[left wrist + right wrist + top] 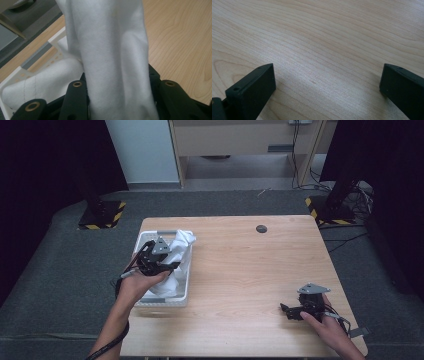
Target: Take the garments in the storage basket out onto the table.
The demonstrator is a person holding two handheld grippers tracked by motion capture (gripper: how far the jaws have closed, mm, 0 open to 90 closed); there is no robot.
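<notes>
Overall, table: a light wooden table [240, 280] with a small dark round disc [261, 228] near its far edge.
Basket: a white plastic basket [165, 301] with perforated walls sits at the table's left edge.
Cloth: a white knit cloth [180, 251], soft and creased, lies bunched in the basket; one fold rises over the basket's right rim. In the left gripper view the cloth [112, 62] stands as a thick vertical band between the black jaws, with more of it heaped in the basket [15, 77] behind.
Left gripper: the left gripper [167, 266] hangs over the basket, jaws partly closed and pinching that band of cloth.
Right gripper: the right gripper [286, 310] rests low on the bare wood at the near right, well apart from the basket; its jaws stand wide with nothing between them.
</notes>
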